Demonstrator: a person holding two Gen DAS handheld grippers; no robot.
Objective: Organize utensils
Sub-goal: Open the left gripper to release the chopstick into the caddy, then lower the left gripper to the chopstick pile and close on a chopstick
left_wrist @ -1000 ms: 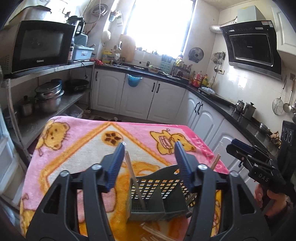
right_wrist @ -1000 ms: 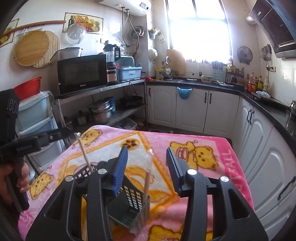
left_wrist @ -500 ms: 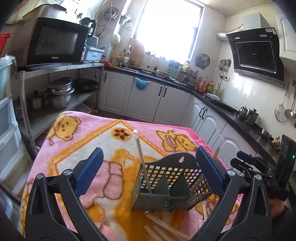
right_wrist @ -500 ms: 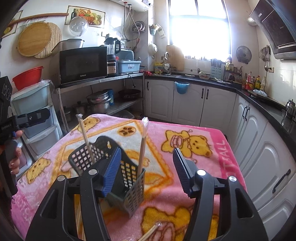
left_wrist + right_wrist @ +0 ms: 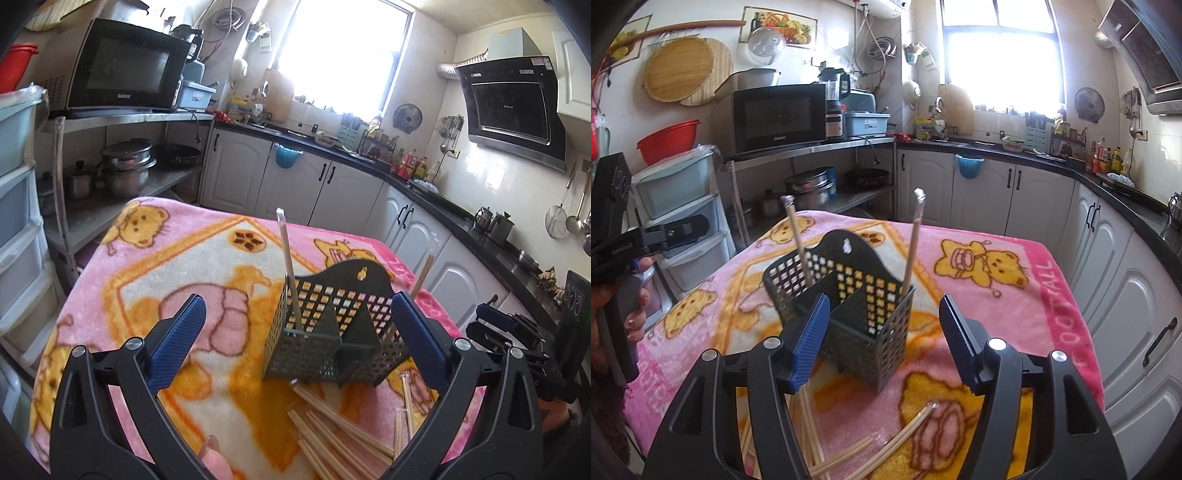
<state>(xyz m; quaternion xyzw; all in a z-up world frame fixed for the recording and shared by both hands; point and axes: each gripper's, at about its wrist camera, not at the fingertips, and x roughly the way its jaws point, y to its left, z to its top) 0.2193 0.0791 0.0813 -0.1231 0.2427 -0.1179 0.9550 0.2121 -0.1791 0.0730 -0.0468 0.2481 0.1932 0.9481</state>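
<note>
Kitchen surroundings: a microwave [image 5: 779, 116] on a steel shelf, stacked pots [image 5: 125, 166] on the shelf below it, white cabinets [image 5: 1012, 199] under a dark counter, and a range hood [image 5: 511, 110] on the wall, all well beyond both tools. The bench [image 5: 155, 266] is covered with a pink bear-print blanket.

Dark perforated utensil caddy [image 5: 846, 295] stands upright on the blanket, directly ahead of the right hand-held gripper [image 5: 882, 338] and just beyond its blue pads; in the left wrist view the same caddy [image 5: 332, 332] sits ahead and toward the right finger of the left hand-held gripper [image 5: 295, 339]. Nothing lies between either tool and the caddy.

Count: one caddy, divided into compartments; two chopsticks standing in it, one [image 5: 798, 243] in the far left compartment and one [image 5: 912, 243] leaning at the right corner. Loose chopsticks [image 5: 340, 435] lie in a heap on the blanket on the near side of the caddy, below the left tool's fingers; their exact number cannot be told. More loose sticks [image 5: 886, 443] show under the right tool.

Pose: both tools point forward and slightly down over the bench. Each has its fingers spread wide, holding nothing. The person's left hand [image 5: 631, 314] wraps the grip of its tool at the left edge of the right wrist view.
</note>
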